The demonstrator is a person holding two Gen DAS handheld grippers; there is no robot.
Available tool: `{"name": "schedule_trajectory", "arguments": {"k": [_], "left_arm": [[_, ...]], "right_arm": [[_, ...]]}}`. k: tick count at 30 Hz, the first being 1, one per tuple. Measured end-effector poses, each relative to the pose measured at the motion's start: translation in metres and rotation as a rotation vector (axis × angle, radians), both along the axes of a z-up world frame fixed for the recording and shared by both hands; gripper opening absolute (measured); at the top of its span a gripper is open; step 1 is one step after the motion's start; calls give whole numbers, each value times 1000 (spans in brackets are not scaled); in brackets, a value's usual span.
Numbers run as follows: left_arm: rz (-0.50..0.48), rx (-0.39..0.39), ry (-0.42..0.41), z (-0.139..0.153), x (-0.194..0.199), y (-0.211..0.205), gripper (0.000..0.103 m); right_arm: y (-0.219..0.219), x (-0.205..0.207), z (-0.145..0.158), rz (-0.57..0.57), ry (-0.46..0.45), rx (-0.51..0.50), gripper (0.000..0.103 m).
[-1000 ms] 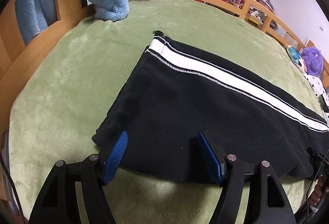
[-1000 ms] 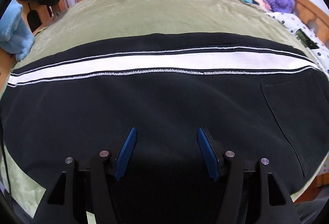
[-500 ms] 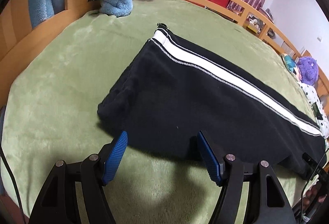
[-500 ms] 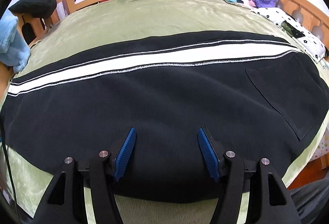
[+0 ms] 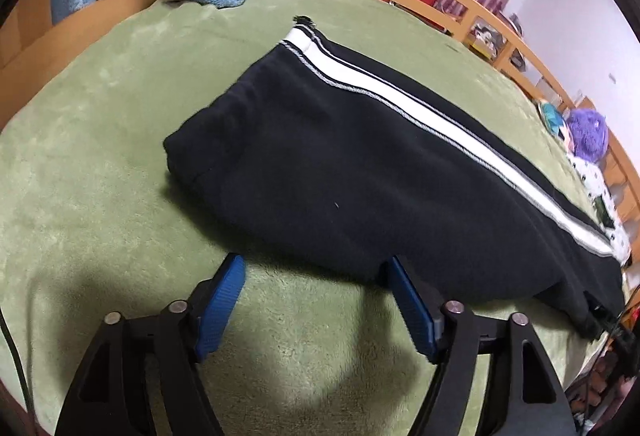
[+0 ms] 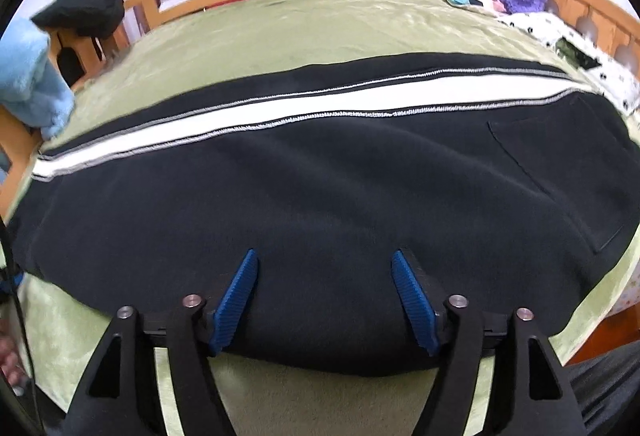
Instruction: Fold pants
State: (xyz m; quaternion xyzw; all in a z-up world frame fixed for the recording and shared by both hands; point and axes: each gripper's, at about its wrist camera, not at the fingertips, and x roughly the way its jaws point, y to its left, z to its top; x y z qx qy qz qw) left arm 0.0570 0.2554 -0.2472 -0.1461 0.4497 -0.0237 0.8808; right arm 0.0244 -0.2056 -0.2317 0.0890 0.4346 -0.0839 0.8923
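Pants lie lengthwise on the green bed, legs stacked, white stripe up, ready for a crosswise fold, I'd say. Left hand-held gripper hangs spread by the cuff-end edge; right hand-held gripper spread over the middle, gripping nothing. Waistband's cut off at the frame edge.

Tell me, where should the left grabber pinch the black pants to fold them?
Probably the cuff end of the black pants, at its near corner. Come in low from the near side: the left gripper is open, and that thick edge sits raised off the green blanket.
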Motion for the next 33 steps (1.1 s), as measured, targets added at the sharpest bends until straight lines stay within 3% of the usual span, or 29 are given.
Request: {"name": "schedule_trajectory", "arguments": {"k": [2,7,16,28,33], "left_arm": [[-4,20,1,0,-1,-4,79],[-17,74,4,0,-2,-10,84],[-33,128,-14,-2,-5,-17,88],[-10,38,-42,0,-9,-7,85],[-14,-15,-84,8,-15,-1,76]], "right_arm": [[0,-2,-1,26,-8,32,86],[15,-3,-7,77,29,-55,92],[15,-6,-9,43,31,-44,95],[9,-16,-5,59,-26,-39,95],[-3,-21,6,22,-65,-13,95]]}}
